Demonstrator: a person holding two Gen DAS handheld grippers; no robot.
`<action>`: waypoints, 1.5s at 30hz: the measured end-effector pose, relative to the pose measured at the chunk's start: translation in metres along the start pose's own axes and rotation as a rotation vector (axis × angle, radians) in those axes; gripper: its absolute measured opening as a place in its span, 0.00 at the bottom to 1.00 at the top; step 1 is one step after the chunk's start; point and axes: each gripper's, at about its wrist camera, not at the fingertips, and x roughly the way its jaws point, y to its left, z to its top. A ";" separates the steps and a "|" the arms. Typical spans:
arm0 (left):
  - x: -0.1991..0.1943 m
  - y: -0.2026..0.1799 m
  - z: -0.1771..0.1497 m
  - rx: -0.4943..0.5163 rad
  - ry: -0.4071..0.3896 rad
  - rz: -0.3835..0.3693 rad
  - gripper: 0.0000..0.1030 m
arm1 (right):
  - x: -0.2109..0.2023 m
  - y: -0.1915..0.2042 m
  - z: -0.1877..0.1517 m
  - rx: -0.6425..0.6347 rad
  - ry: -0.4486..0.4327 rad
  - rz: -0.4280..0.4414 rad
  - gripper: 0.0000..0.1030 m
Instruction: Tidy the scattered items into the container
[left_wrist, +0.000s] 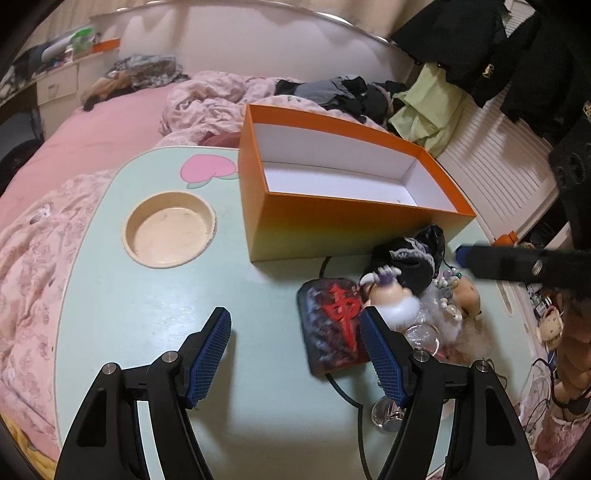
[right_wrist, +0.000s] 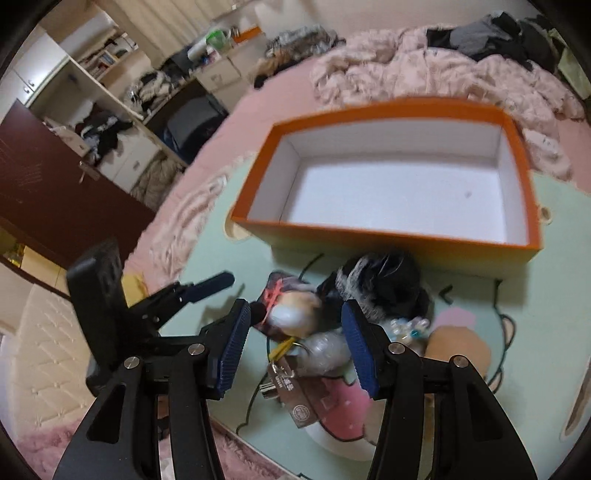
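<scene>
The box (left_wrist: 332, 229) is set at the desk's (left_wrist: 147, 295) far edge, items (left_wrist: 399, 291) heaped just before it; both grippers (left_wrist: 295, 332) (right_wrist: 295, 336) are held wide apart, nothing gripped.

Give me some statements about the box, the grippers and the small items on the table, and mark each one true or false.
1. The orange box already holds several items. False: its white floor is bare.
2. The left gripper is open and holds nothing. True.
3. The right gripper is shut on the doll. False: it is open, above the pile.
4. The dark tile with the red character lies on the table, outside the box. True.
5. The round recess in the table holds a cup. False: nothing stands in it.
</scene>
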 end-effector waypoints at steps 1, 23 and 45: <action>0.001 0.000 0.001 0.002 0.001 0.001 0.70 | -0.008 -0.003 0.000 0.004 -0.032 -0.019 0.51; 0.029 -0.019 0.062 0.073 0.062 0.148 0.70 | -0.008 0.002 -0.019 -0.170 -0.096 -0.619 0.51; 0.047 -0.049 0.156 0.111 0.165 0.155 0.72 | -0.007 -0.040 0.073 0.000 -0.038 -0.610 0.60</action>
